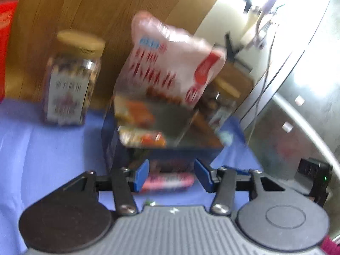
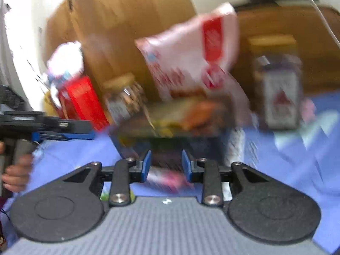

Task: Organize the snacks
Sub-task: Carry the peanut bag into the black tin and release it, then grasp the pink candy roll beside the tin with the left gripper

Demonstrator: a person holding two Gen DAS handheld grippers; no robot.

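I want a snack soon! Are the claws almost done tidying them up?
Partly. The dark box already holds a big pink-and-white bag and small packets. Both claws, left and right, are open and holding nothing. A pink packet on the blue cloth and a yellow-lidded jar are still outside the box.

Blue cloth, wooden board, cables.

Both views motion-blurred, right wrist worse; daylight glare blows out far right of left view; fisheye-bent edges.
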